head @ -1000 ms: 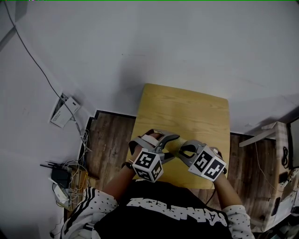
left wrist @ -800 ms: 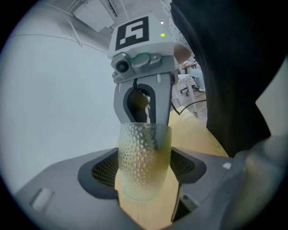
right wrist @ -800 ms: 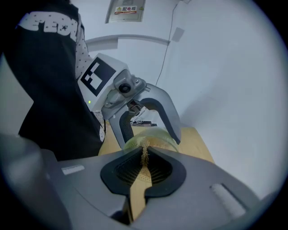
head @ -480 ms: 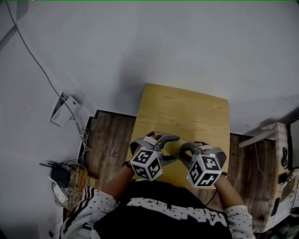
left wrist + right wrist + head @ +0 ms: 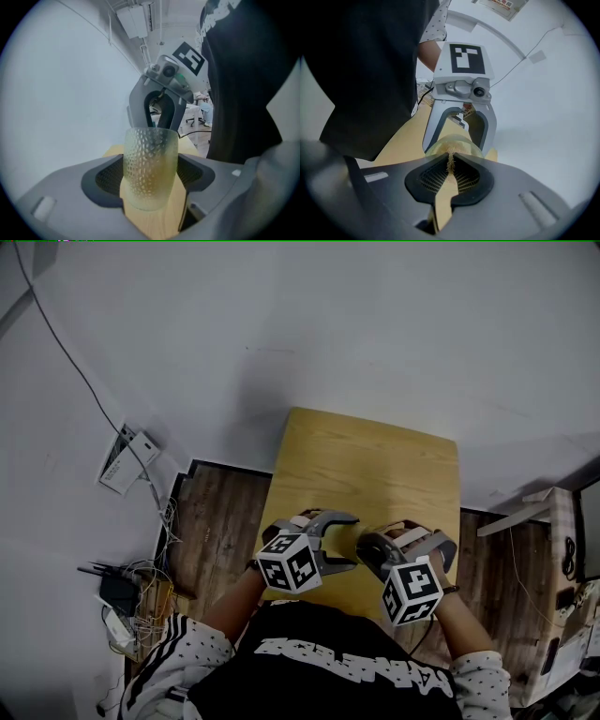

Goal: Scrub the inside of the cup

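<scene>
Scrub step, I judge. Left gripper (image 5: 150,177) fingers wide, clamping dimpled cup (image 5: 150,159); right gripper (image 5: 451,174) pinches fibrous scrubber (image 5: 451,161) at rim. Next I push in, twist.

There are two grippers, the left gripper (image 5: 337,542) and the right gripper (image 5: 370,551), one dimpled cup (image 5: 150,168) and one wooden table (image 5: 375,465). One thin tuft, probably a brush (image 5: 450,161), shows too. At nine o'clock in the head view sits one white box (image 5: 125,462) on the grey surface.
</scene>
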